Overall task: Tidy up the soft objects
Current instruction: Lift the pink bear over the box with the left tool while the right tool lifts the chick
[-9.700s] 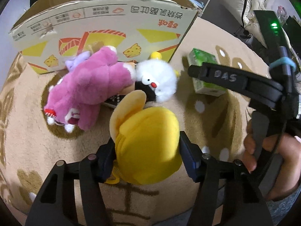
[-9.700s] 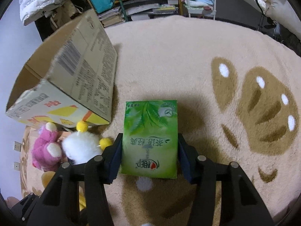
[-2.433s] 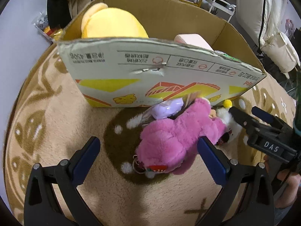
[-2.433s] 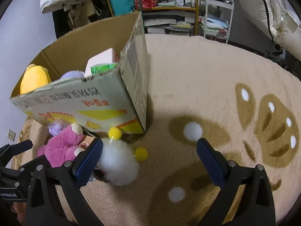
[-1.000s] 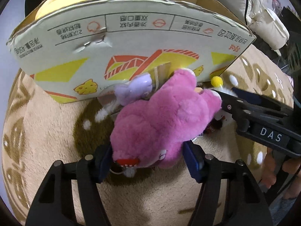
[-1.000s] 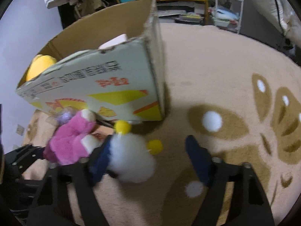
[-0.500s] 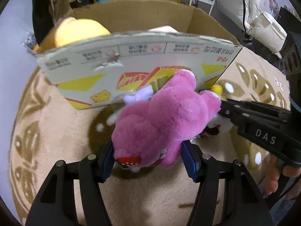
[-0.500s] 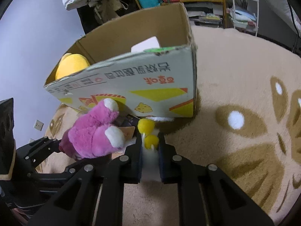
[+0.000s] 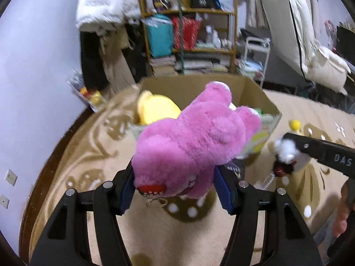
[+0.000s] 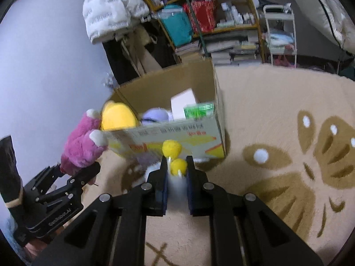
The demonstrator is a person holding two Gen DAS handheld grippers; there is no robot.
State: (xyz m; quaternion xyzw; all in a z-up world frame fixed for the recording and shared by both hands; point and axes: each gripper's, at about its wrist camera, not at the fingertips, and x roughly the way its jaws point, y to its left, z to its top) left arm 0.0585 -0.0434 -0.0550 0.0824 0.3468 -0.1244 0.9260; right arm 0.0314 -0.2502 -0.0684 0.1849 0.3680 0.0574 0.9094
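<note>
Aloft — both claws [image 9: 174,187] [image 10: 176,189] tilted downward

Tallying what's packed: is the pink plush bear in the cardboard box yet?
Out. The pink plush bear is clamped in the left gripper, in front of the cardboard box.

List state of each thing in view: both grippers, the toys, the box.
left gripper: shut on pink plush toy, lifted off the rug
right gripper: shut on white plush toy
pink plush toy: held, in front of the box
white plush toy: squeezed between the pads, yellow pom-poms sticking out
cardboard box: open, upright on the rug
yellow plush toy: inside the box
green pack: inside the box
</note>
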